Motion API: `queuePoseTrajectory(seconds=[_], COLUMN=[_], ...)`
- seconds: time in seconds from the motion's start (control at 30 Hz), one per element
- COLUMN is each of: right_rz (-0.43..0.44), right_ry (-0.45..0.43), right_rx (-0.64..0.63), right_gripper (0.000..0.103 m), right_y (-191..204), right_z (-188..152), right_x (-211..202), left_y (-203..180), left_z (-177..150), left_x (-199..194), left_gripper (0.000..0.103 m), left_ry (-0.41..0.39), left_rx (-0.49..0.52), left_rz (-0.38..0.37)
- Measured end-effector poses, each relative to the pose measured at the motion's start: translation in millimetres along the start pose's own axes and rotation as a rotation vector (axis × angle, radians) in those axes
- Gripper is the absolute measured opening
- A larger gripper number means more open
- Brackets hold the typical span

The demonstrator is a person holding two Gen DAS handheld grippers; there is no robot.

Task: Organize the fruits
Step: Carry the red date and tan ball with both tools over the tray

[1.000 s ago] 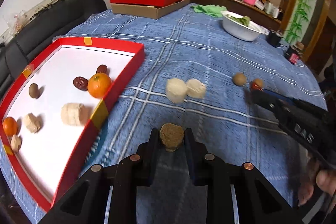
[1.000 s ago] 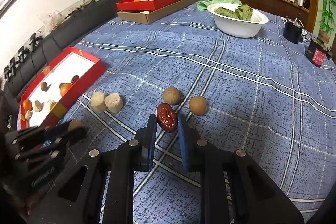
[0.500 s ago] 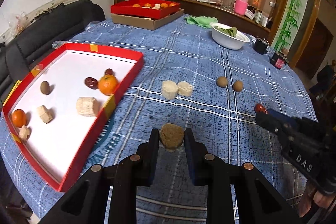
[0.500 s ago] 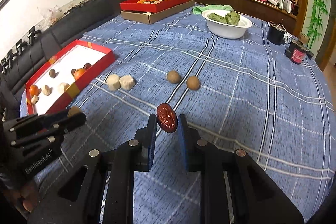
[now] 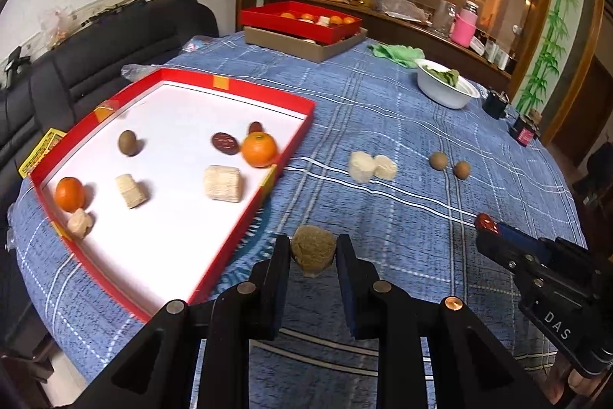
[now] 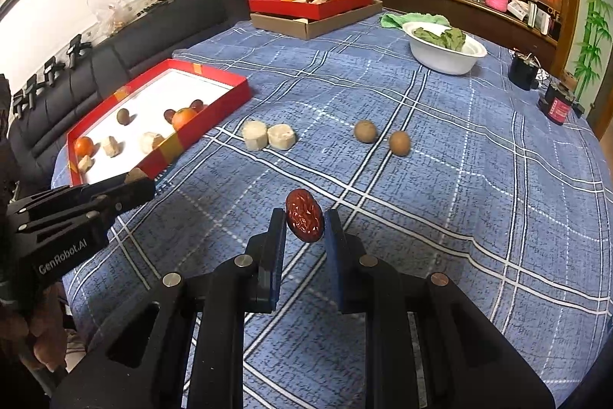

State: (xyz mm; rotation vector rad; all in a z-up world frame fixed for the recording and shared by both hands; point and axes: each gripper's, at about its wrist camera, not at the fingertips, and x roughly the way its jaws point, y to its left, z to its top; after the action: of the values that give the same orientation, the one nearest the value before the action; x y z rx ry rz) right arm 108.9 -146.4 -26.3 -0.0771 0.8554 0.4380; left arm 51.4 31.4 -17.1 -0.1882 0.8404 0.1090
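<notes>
Blue plaid tablecloth [image 5: 402, 125] covers a big round table, w/ a black sofa along the wall and a wooden sideboard behind. On the cloth sits the shallow red cardboard tray with a white floor [image 5: 245, 91], already holding two oranges, pale ridged chunks, a brown round fruit and dark red dates.

Left gripper [image 5: 312, 255] is pinched on a coarse brown, crumbly-looking lump [image 5: 312, 250], held clear of the cloth just past the tray's near-right wall. Right gripper [image 6: 305, 223] is clamped on a wrinkled dark red date [image 6: 304, 219], also off the table — tray well off to its left, w/ the left gripper between.

Step in hand, as I read it: carry both pieces to the tray. Doing it well = keep both grips firm but not crushing (the lump looks like it could crumble), clear the tray wall before lowering, and let the left go first so the two tools don't cross. Set down on bare white floor, not on the orange [image 5: 259, 149] by the wall, which could roll.

Left on the cloth: two pale cylinders [image 6: 268, 137] touching each other, two small brown round fruits [image 6: 381, 137] near each other — both pairs beyond the grippers.
</notes>
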Motion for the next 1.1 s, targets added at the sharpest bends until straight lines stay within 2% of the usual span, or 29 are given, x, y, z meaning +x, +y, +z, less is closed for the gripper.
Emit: queuePoseTrajectory(seconds=[0.43,0.93,1.1], right_rz=[0.035,0.122,0.16], right_ry=[-0.002,-0.021,-0.044], right_rx=[-0.014,-0.103,-0.114], right_gripper=[0.019,0.019,0.019], right_y=[9.5,64.9,88.3], right_z=[1.6,26.1,41.1], right_x=[1.1,10.7,16.5], left_y=[32.8,70.3,97.4], left_z=[12.4,25.7,37.1], left_x=[-4.9,-8.2,-8.7], left_gripper=[0.023,0.023,0.023], left_ry=[-0.033,-0.061,-0.079], left_rx=[-0.064,-0.128,-0.176], left_rz=[0.065,0.122,0.157])
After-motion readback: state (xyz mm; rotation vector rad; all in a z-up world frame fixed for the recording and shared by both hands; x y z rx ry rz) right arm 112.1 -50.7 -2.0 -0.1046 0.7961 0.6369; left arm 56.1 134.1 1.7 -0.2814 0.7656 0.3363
